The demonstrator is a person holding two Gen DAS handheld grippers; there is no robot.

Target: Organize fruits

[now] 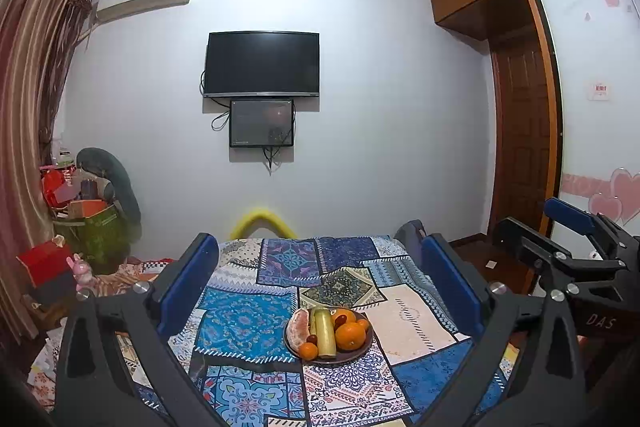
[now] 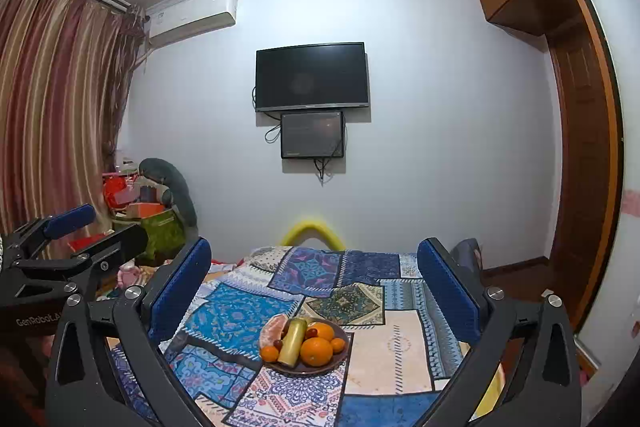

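A dark round plate (image 1: 362, 349) sits on the patchwork tablecloth (image 1: 248, 323) and holds oranges (image 1: 350, 335), a peeled pomelo piece (image 1: 299, 329), a yellow-green banana (image 1: 325, 333) and small dark red fruits (image 1: 311, 339). My left gripper (image 1: 320, 267) is open and empty, held above and short of the plate. The right gripper (image 1: 560, 227) shows at the right edge of the left wrist view. In the right wrist view the plate (image 2: 340, 355) with its oranges (image 2: 316, 351) and banana (image 2: 293, 341) lies below my open, empty right gripper (image 2: 314, 267). The left gripper (image 2: 76, 227) shows at the left.
The cloth (image 2: 392, 347) covers a table reaching toward the far wall. A yellow curved object (image 1: 262, 221) stands behind the table's far edge. Boxes and bags (image 1: 88, 223) pile up at the left by the curtain. A wooden door and wardrobe (image 1: 520, 131) stand at the right.
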